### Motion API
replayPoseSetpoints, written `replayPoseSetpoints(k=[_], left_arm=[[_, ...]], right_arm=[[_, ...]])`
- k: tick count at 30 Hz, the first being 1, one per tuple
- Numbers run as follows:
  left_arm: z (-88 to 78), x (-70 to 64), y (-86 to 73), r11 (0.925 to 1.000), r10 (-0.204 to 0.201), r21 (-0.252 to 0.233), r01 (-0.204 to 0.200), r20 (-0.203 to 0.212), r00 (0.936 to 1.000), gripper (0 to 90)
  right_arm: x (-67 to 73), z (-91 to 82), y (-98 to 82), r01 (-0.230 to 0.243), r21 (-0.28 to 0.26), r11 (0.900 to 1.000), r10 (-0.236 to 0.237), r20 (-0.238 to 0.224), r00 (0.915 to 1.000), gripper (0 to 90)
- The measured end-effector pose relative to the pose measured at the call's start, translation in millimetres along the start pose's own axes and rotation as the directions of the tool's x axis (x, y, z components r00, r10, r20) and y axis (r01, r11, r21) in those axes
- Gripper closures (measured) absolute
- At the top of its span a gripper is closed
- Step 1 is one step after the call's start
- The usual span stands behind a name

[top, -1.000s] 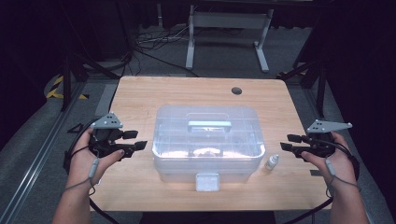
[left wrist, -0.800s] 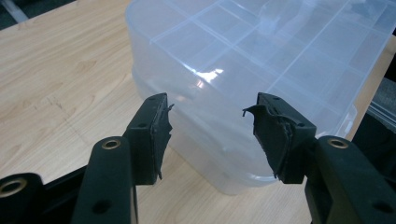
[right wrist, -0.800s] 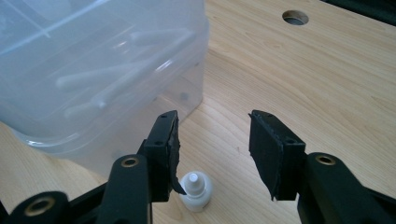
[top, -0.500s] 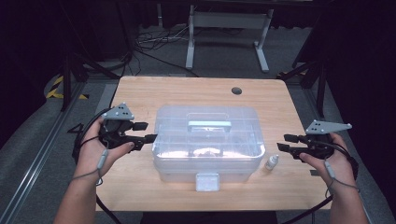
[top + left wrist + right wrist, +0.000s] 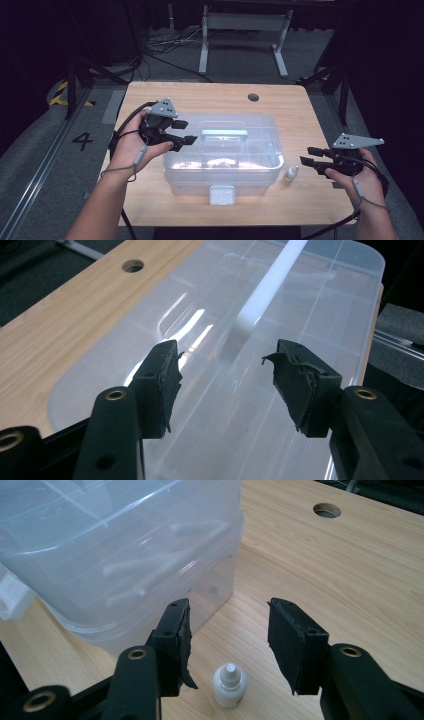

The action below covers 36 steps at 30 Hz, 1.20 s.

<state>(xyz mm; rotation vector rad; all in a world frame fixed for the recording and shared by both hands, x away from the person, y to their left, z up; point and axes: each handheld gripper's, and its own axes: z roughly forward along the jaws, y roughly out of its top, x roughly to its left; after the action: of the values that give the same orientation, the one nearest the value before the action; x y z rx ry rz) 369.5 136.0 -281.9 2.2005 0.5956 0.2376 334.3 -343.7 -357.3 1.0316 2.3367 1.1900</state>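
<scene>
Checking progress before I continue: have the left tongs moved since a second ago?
Yes. The left tongs went from beside the clear box to over its lid's left end, jaws just opened wider, empty.

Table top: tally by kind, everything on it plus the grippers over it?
Clear plastic box with lid and white latch: 1
Small white dropper bottle: 1
Grippers: 2, the left gripper open over the box lid, the right gripper open by the bottle
Total: 4
</scene>
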Motion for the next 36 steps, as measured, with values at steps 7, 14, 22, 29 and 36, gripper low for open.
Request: replayPoseSetpoints(k=[7,14,22,29,36], left_arm=[[19.1,4.0,7.6,0.9999,0.014,0.004,-0.015,0.035,0.9993,44.6],[34.4,3.5,8.7,0.9967,0.081,0.007,-0.081,0.055,0.9952,46.0],[43.6,1.4,11.4,0.9933,0.099,0.055,-0.102,0.044,0.9941,53.0],[45.5,-5.8,16.8,0.9853,0.154,0.071,-0.155,0.019,0.9878,69.3],[45.3,-7.2,20.4,0.9804,0.17,0.101,-0.169,-0.001,0.9854,71.5]], right_arm=[[0.2,-3.4,-5.9,-0.017,-0.01,1.0,0.017,0.0,0.9999,52.4],[0.6,-1.9,-7.3,-0.013,-0.009,1.0,0.013,0.004,0.9999,52.3],[2.2,0.6,-6.9,0.001,-0.003,1.0,-0.001,-0.001,1.0,52.3],[2.0,1.7,-7.7,0.004,0.003,1.0,-0.004,-0.001,1.0,52.1],[2.7,1.0,-8.0,0.005,0.0,1.0,-0.005,-0.001,1.0,51.8]])
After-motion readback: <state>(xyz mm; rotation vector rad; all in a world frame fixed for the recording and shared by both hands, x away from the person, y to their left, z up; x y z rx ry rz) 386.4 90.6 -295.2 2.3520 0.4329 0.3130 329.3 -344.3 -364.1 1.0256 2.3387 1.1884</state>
